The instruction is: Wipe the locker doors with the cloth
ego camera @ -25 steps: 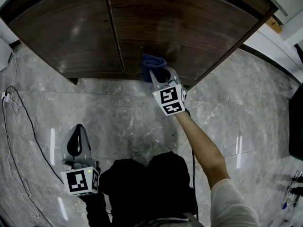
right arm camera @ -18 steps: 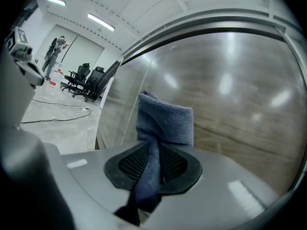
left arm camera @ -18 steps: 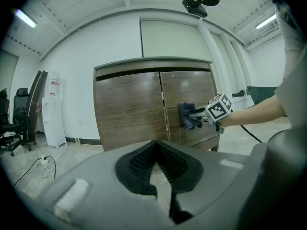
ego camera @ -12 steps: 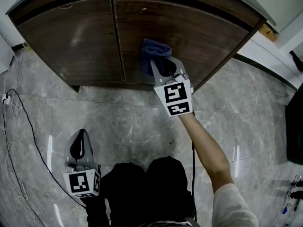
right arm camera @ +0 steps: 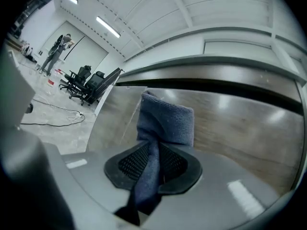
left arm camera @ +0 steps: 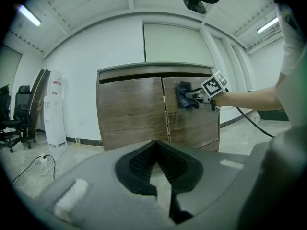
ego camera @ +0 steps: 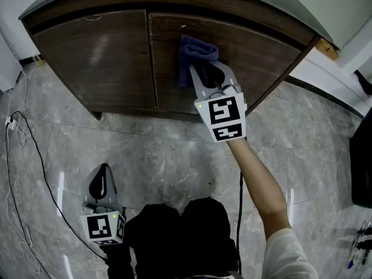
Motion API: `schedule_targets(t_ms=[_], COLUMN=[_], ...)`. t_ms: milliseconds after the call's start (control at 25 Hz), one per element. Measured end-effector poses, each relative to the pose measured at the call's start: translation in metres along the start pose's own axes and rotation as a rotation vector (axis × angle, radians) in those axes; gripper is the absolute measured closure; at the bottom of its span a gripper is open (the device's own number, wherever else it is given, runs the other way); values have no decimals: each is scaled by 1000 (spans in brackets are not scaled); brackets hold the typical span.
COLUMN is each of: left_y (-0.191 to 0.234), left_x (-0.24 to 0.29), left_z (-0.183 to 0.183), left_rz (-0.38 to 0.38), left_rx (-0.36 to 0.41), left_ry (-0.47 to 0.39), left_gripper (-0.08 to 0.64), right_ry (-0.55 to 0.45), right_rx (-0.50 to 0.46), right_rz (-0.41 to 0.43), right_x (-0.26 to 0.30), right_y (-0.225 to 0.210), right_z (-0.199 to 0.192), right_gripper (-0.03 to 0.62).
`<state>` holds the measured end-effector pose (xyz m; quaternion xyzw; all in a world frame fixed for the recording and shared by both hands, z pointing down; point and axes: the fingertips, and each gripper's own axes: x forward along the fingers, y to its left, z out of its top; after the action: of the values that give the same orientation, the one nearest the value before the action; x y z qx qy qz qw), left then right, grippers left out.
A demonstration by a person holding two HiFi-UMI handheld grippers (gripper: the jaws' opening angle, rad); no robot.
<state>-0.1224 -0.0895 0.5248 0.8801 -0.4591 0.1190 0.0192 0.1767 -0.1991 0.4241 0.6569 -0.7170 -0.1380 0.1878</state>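
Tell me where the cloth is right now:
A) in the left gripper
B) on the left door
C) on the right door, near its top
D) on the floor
C: the right gripper is shut on the cloth and holds it against the right door, high up and just right of the seam between the doors.

Grey marble floor point(ego camera: 145, 150) carries wooden locker point(ego camera: 104, 57) and cable point(ego camera: 38, 156).

Right arm point(ego camera: 258, 185) stretched forward, right gripper point(ego camera: 208, 68) fingers clamped on cloth point(ego camera: 196, 51), left gripper point(ego camera: 103, 172) held low, fingers together
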Motion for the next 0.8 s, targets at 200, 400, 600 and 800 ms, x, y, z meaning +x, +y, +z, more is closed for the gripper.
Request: schedule_targets(t_ms=[200, 400, 600, 800], left_y=[4, 3, 5, 4], left_x=[-1, -2, -2, -2], left_z=[-2, -5, -7, -4], left_rz=[6, 3, 8, 10], left_rx=[-2, -6, -9, -18], left_ry=[-7, -8, -9, 5], left_gripper=[558, 558, 558, 558], right_ry=[-30, -74, -115, -134], right_rx=[-5, -7, 12, 25], right_rz=[-3, -15, -32, -40], right_x=[2, 3, 4, 6], right_y=[-9, -19, -23, -16], right_z=[28, 56, 72, 60], right_gripper=[521, 521, 520, 520])
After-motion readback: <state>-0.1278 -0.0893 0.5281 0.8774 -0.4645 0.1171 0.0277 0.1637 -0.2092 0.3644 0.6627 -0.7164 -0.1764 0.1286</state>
